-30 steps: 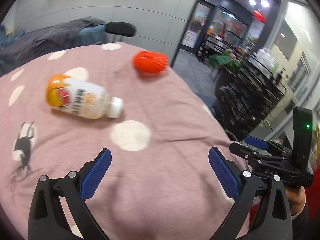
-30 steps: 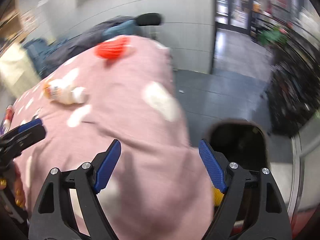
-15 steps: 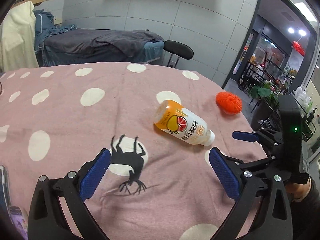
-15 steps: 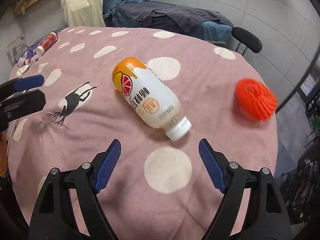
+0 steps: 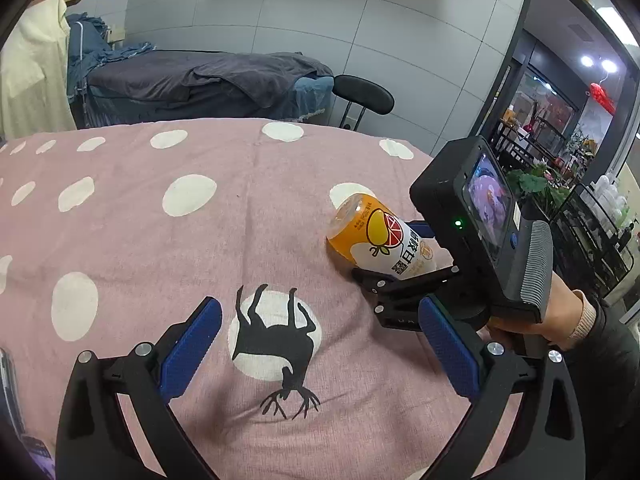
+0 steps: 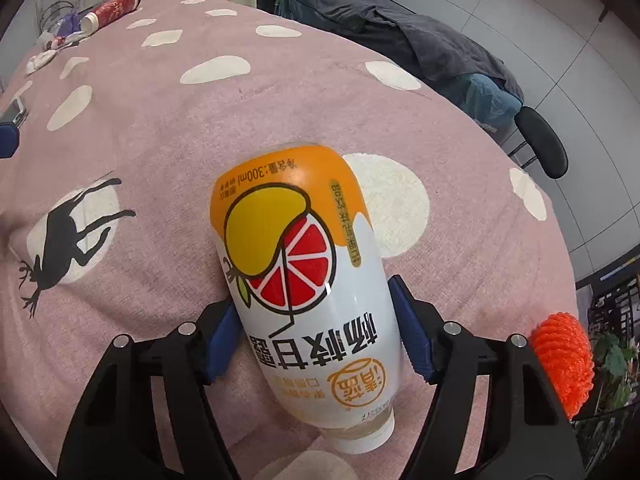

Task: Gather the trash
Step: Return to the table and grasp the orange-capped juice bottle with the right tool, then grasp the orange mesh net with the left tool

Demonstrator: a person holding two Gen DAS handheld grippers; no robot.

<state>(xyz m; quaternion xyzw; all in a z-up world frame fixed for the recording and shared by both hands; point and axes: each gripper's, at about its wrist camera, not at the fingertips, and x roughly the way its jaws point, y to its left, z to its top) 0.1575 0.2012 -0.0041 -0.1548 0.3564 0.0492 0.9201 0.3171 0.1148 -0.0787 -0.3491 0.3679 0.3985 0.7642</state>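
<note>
Grey tiled walls close the room behind the table, with a dark blanket-covered bed [image 5: 208, 76] and a black chair [image 5: 362, 94] along them, and a glass front with ceiling lights off past my right side. Under my fingers spreads a pink tablecloth [image 5: 160, 248] with white dots and a black deer print [image 5: 276, 344], which sits just ahead of and between my left fingers.

My left gripper [image 5: 320, 344] stands wide open over the cloth with nothing between its blue pads. My right gripper [image 6: 316, 340] has just been closing, and the juice bottle [image 6: 300, 280] lies between its pads, orange base pointing away from me, cap end toward me. Both pads sit right against the bottle's white sides, though the bottle hides the contact, so I cannot tell how firmly I press. Its cap is hidden at the lower edge. In the left view my right hand [image 5: 560, 312] and the camera block cover the bottle's lower half.

An orange mesh ball [image 6: 564, 364] sits just outside my right finger, partly cut off by it. Far beyond my left finger lie a red tube [image 6: 114, 8] and small blurred clutter I cannot make out.
</note>
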